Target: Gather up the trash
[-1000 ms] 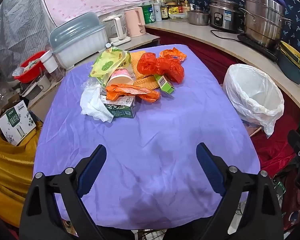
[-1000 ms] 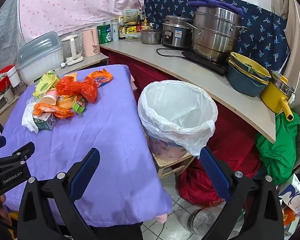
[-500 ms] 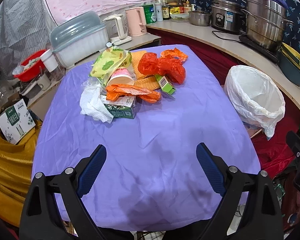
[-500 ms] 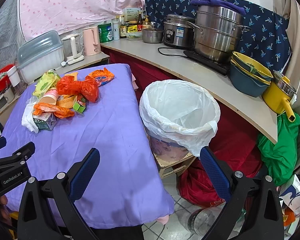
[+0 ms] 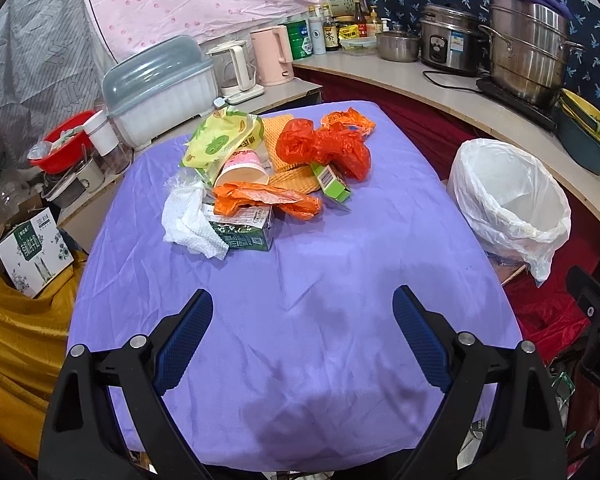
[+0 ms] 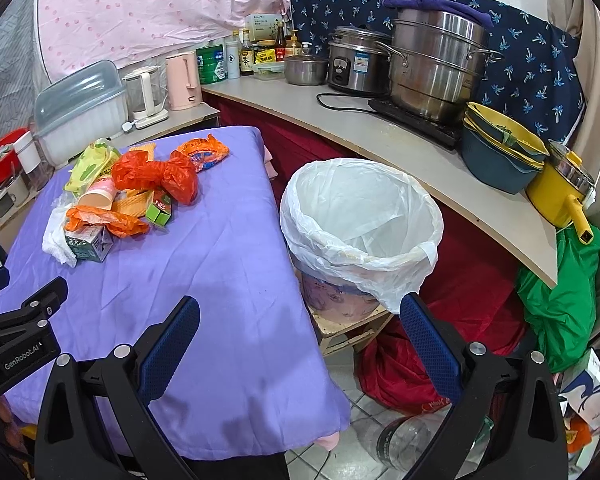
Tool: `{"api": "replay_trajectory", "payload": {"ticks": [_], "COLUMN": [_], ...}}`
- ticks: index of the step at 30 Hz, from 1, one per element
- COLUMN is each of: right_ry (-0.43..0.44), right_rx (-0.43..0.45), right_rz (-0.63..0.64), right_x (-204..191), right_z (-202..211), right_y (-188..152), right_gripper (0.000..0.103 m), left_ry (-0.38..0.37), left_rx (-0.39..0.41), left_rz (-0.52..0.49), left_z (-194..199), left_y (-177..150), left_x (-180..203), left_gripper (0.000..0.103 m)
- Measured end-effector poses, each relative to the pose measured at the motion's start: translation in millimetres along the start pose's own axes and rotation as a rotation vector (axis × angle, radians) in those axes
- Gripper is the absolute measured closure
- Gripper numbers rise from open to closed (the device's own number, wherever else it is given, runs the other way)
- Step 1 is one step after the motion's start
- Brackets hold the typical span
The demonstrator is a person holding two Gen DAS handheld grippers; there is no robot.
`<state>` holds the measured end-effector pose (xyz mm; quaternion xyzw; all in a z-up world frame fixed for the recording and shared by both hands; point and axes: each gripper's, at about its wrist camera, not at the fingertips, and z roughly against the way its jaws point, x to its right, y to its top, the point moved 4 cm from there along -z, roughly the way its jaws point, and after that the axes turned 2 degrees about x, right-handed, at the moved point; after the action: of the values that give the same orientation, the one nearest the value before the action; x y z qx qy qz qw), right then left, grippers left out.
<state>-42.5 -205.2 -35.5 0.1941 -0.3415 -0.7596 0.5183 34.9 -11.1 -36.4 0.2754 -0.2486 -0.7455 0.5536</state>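
A heap of trash lies on the far half of the purple-clothed table [image 5: 300,280]: a white tissue [image 5: 188,224], a green carton [image 5: 248,232], orange wrappers [image 5: 268,202], a red plastic bag [image 5: 324,148], a pink cup [image 5: 242,168], a yellow-green packet [image 5: 220,140] and a small green box [image 5: 332,186]. The heap also shows in the right wrist view [image 6: 132,196]. A bin with a white liner [image 6: 360,232] stands right of the table, also in the left wrist view [image 5: 508,204]. My left gripper [image 5: 302,312] is open and empty over the table's near part. My right gripper [image 6: 298,320] is open and empty near the table's right edge.
A counter [image 6: 380,136] behind the bin carries steel pots, a rice cooker, bowls and bottles. A dish box [image 5: 160,88] and kettles stand behind the table. A cardboard box [image 5: 32,256] and yellow cloth are at left. Red cloth, a green bag and a plastic bottle [image 6: 404,440] lie on the floor.
Both grippers have drifted very slightly; the views are almost the same. Nothing on the table has moved and both grippers stay open.
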Motion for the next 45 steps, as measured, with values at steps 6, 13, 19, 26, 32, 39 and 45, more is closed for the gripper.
{"api": "replay_trajectory", "payload": {"ticks": [6,13,19,26,32,39,45], "right_ry": [0.000,0.000,0.000,0.000,0.003,0.031,0.053], "right_rx": [-0.001,-0.001,0.001,0.027,0.025,0.017,0.002], "right_rz": [-0.001,0.000,-0.002,-0.034,-0.037,-0.024,-0.005], "right_x": [-1,-5,-2,-7,-15,-39,-63], "right_z": [0,-5,-3,-15,-28,-45,-61], "right_y": [0,2,2,12,22,30,38], "right_gripper": [0.007,0.007,0.007,0.007,0.007,0.007,0.007], "left_ry": [-0.016,-0.025,-0.033,-0.032,-0.006,0.037,0.025], "left_rx": [0.003,0.022,0.036,0.014,-0.013,-0.027,-0.056], "left_rz": [-0.001,0.000,0.009,0.045,0.102,0.161,0.197], "left_z": [1,3,3,-7,-28,-47,-71], "left_y": [1,3,4,7,10,12,13], "left_x": [0,0,-1,-13,-39,-76,-103], "left_gripper": [0.016,0.015,0.015,0.011,0.010,0.010,0.010]}}
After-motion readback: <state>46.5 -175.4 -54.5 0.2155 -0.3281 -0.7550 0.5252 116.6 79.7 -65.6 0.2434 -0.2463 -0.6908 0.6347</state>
